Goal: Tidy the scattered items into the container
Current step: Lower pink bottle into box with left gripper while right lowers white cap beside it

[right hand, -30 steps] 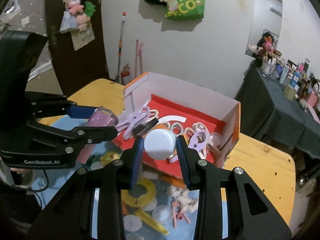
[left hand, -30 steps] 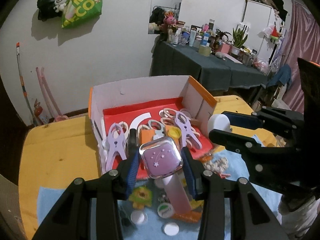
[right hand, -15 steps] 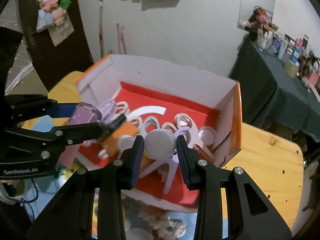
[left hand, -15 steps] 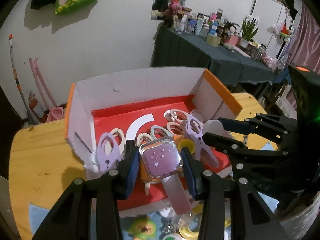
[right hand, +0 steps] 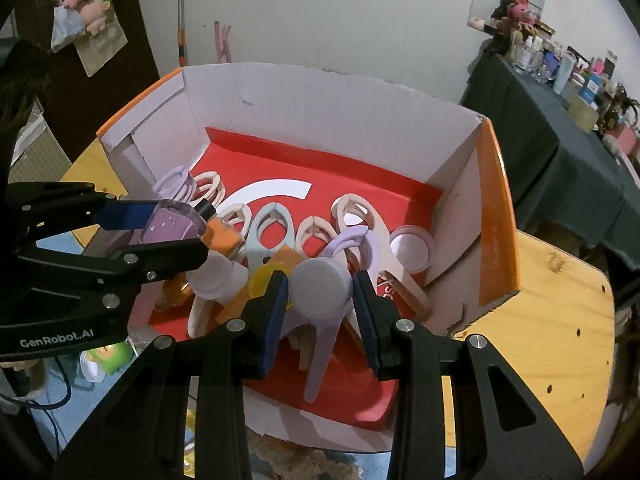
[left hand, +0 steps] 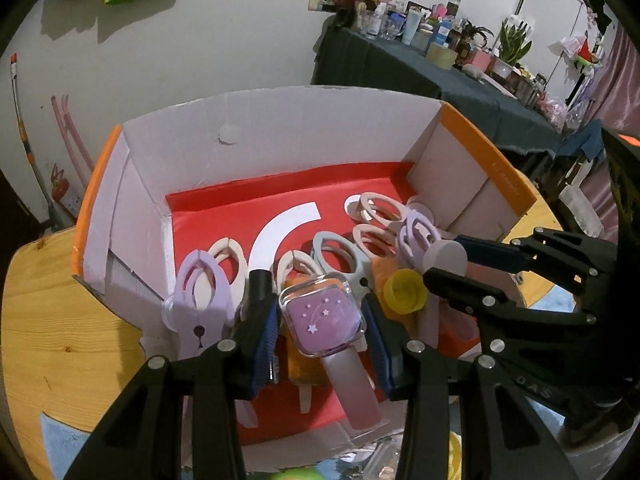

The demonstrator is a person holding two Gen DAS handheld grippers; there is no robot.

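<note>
wooden table (right hand: 560, 320), cardboard box (right hand: 360, 92), blue cloth (left hand: 56, 436)

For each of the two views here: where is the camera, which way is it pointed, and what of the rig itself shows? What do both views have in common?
Left wrist: sits on the left gripper, angled down into the cardboard box; its fingers clamp a purple-capped bottle; the right gripper enters from the right.
Right wrist: sits on the right gripper, angled down into the same box; its fingers clamp a white round cap; the left gripper enters from the left.
Shared: the box with its red floor and pastel clips, both grippers, both held items.
</note>
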